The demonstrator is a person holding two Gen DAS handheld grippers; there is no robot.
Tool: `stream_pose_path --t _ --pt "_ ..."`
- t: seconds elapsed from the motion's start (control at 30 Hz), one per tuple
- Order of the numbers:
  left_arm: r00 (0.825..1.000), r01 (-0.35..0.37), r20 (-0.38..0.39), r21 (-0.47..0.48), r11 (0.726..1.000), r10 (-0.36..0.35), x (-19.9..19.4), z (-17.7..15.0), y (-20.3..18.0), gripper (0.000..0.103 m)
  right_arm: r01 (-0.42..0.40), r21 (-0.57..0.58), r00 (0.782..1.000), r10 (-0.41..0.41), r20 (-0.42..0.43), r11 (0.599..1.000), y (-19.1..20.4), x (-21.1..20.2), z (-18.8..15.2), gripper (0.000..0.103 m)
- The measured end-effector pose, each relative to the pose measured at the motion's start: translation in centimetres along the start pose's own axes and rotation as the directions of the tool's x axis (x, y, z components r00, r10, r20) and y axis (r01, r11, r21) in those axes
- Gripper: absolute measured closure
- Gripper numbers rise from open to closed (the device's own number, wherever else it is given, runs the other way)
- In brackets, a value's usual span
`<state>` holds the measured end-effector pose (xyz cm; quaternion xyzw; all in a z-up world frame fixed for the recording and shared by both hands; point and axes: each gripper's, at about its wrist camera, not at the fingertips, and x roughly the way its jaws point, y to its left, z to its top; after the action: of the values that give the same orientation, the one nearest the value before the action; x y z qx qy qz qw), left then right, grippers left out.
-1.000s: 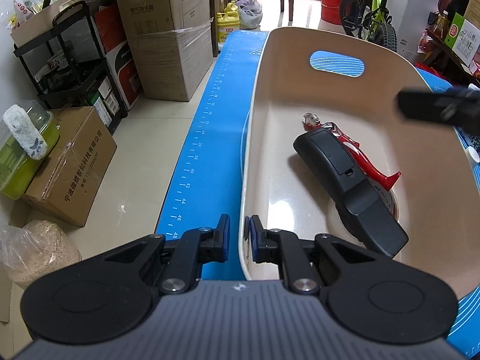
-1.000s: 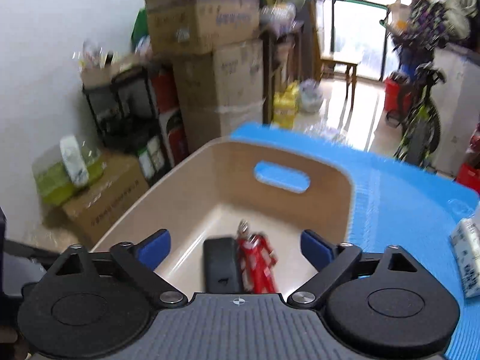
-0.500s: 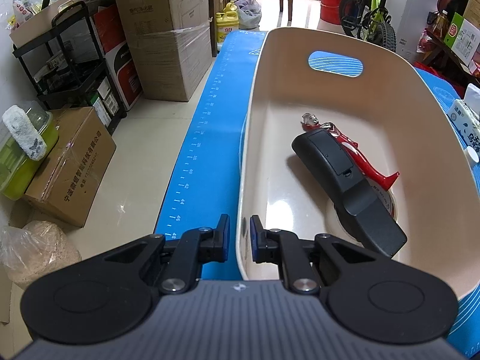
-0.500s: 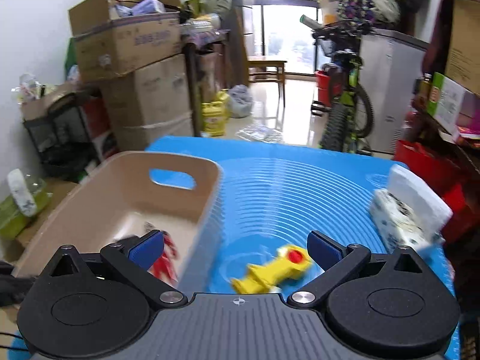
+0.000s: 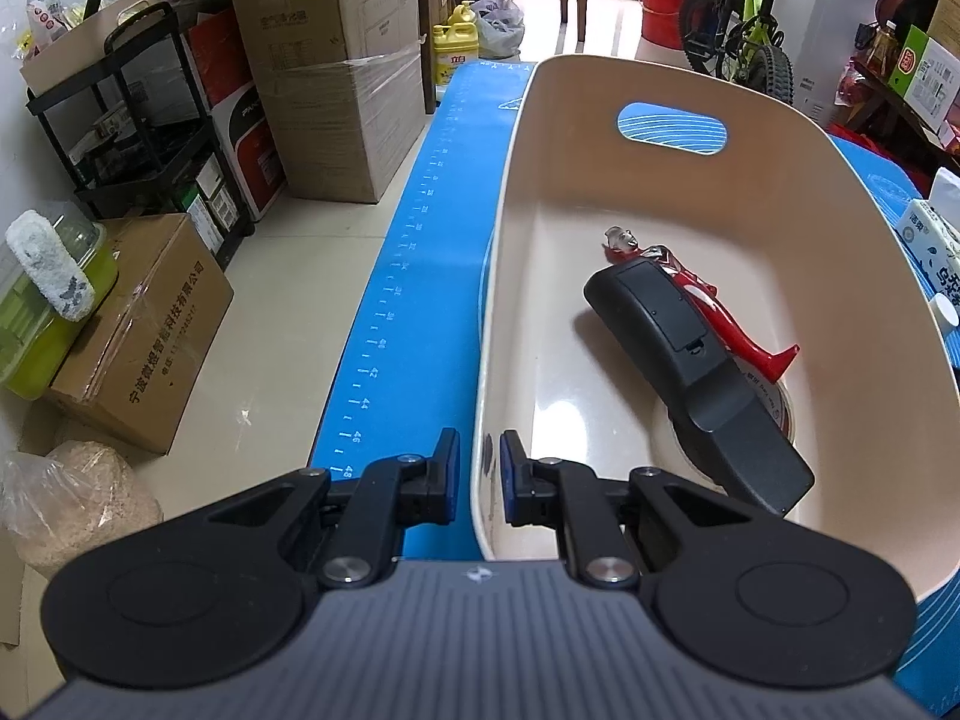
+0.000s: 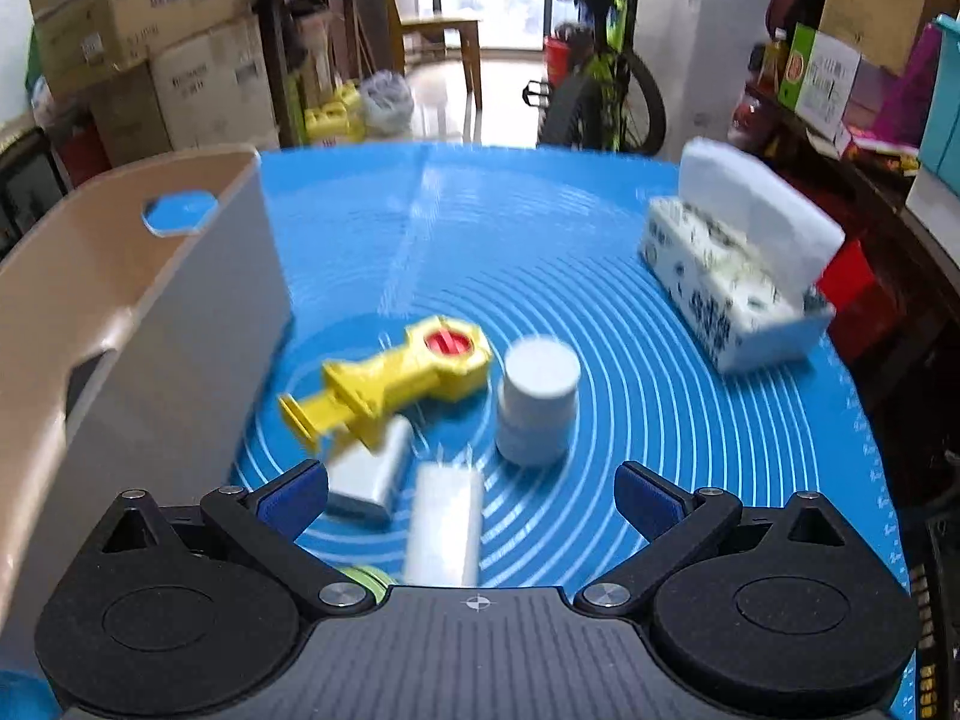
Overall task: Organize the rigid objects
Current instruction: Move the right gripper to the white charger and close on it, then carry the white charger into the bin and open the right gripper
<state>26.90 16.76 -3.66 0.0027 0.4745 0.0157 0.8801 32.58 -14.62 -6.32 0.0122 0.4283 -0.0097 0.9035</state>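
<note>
Seen only from the left wrist: interior of the beige smooth-walled plastic bin (image 5: 600, 120), with an oval handle cut-out in its far wall. Lying on its glossy floor, a black matte plastic remote-shaped device (image 5: 690, 372), angled, touching a red and silver plastic action figure (image 5: 690, 294) and partly covering a round red-rimmed disc (image 5: 777, 402). Left gripper (image 5: 480, 468) clamped narrowly on the near rim of the bin, one blue pad outside the wall, one inside. Beside the bin, a strip of blue ruled mat (image 5: 408, 276) running to the table edge, then floor and stacked cardboard boxes (image 5: 336, 78).

Seen only from the right wrist, somewhat blurred: the bin's grey outer wall at left, and on the blue ringed mat a yellow plastic toy launcher with red centre (image 6: 396, 384), a white stubby cylindrical jar (image 6: 537, 402) just beside it, a pale grey rounded block (image 6: 369, 474) touching the launcher's lower end, and a white flat oblong piece (image 6: 444, 528) nearest the camera. Right gripper (image 6: 471, 495) spread wide, holding nothing, hovering over the oblong and block. Farther right, well apart, a white patterned tissue pack (image 6: 732, 276) near the mat's edge; bare mat between it and the jar.
</note>
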Motion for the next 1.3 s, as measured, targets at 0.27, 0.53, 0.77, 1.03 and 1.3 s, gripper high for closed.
stream_pose_path --t 0.27,0.53,0.77,1.03,1.3 --pt "1.0 0.0 0.0 0.0 1.0 0.0 0.0 0.0 0.0 0.086 0.035 -0.081 0.998 -0.04 -0.058 0.996 0.8 1.8 -0.8 0.011" --pt "1.0 0.002 -0.001 -0.004 1.0 -0.002 0.0 0.1 0.1 0.086 -0.001 -0.063 0.993 -0.006 -0.117 0.998 0.7 2.9 -0.8 0.046" --pt "1.0 0.004 -0.001 -0.006 1.0 -0.004 -0.1 0.1 0.1 0.086 -0.046 -0.086 0.993 0.037 -0.108 0.995 1.3 2.6 -1.0 0.067" --pt "1.0 0.005 -0.003 -0.006 1.0 -0.005 -0.1 0.1 0.1 0.086 -0.072 -0.058 0.997 0.07 -0.029 0.996 0.8 -0.1 -0.6 0.067" --pt "1.0 0.005 -0.006 -0.006 1.0 -0.005 0.0 0.1 0.1 0.086 -0.111 -0.055 0.991 0.114 0.063 0.992 1.2 -3.6 1.7 0.067"
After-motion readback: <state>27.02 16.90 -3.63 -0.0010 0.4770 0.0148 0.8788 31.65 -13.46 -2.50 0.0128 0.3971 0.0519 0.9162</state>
